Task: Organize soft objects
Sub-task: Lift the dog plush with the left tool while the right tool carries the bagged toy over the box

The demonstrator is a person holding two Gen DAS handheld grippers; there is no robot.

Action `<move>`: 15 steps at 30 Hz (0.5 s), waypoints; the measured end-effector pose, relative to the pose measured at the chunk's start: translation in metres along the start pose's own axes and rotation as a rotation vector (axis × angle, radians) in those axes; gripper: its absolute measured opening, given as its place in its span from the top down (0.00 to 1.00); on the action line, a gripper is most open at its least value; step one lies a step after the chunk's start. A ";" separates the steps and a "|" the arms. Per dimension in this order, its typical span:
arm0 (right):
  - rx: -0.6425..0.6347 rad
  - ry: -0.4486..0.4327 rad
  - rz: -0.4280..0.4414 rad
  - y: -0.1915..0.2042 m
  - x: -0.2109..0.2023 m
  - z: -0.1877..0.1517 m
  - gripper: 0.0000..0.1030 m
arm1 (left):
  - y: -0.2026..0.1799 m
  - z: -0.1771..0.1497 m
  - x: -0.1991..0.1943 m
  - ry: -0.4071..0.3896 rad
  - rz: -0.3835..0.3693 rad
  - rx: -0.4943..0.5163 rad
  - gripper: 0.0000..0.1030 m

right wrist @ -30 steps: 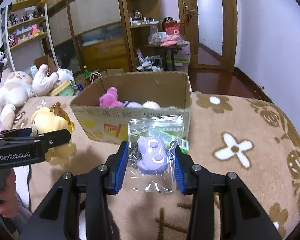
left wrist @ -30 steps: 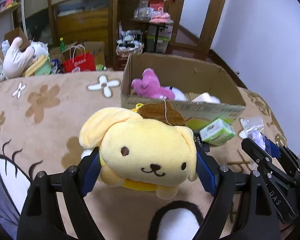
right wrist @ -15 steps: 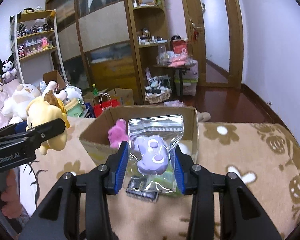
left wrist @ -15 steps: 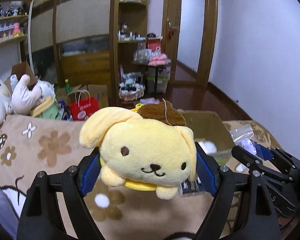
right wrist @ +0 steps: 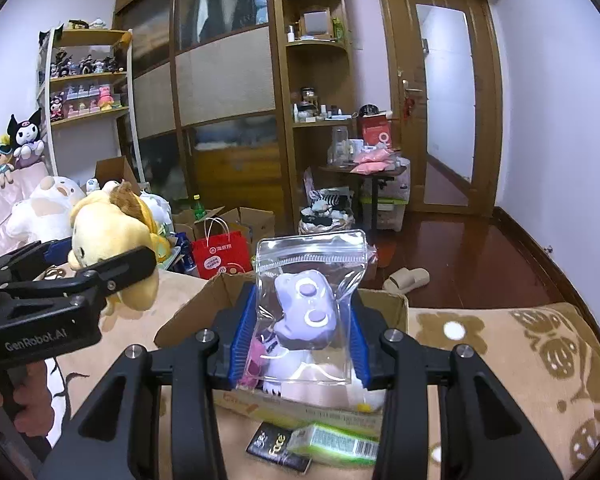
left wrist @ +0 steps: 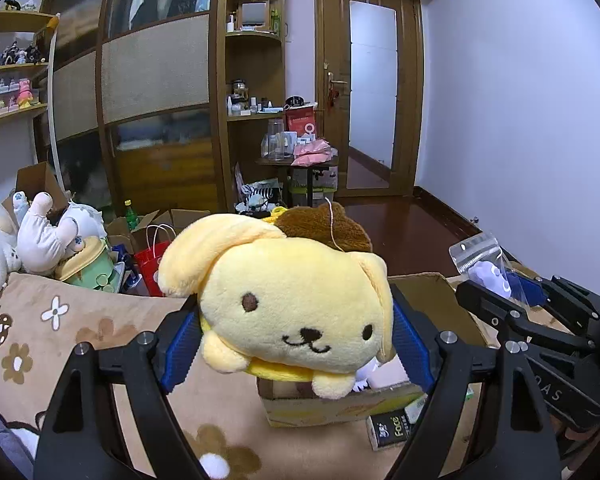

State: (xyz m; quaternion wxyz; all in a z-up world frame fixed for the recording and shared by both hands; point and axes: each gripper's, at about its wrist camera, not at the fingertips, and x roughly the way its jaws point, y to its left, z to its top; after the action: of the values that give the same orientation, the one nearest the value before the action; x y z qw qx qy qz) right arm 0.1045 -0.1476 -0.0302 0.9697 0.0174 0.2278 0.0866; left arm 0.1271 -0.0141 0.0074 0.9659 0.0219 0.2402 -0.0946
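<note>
Box (right wrist: 384, 304) lies just below and ahead of both tools. Yellow dog plush (left wrist: 296, 304) is squeezed in the left tool (left wrist: 296, 336); bagged purple toy (right wrist: 306, 312) is pinched in the right tool (right wrist: 300, 336), held nearer above the box.

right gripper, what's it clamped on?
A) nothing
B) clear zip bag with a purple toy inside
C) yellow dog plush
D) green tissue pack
B: the right gripper has its blue pads pressed on the clear zip bag with the purple toy, held above the cardboard box.
</note>
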 end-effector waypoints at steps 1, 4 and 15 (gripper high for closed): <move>-0.007 0.000 -0.001 0.000 0.004 0.001 0.57 | 0.001 0.000 0.005 0.004 -0.001 0.001 0.19; -0.010 0.008 0.004 0.001 0.014 -0.001 0.57 | 0.004 -0.004 0.018 0.018 0.004 -0.003 0.19; 0.022 0.060 0.002 -0.014 0.051 -0.019 0.57 | 0.013 -0.016 0.067 0.102 -0.025 -0.045 0.19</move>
State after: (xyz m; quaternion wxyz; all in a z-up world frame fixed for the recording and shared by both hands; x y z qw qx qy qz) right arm 0.1439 -0.1526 -0.0704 0.9620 0.0257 0.2579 0.0854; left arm 0.1803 -0.0114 -0.0386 0.9514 0.0018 0.2914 -0.0998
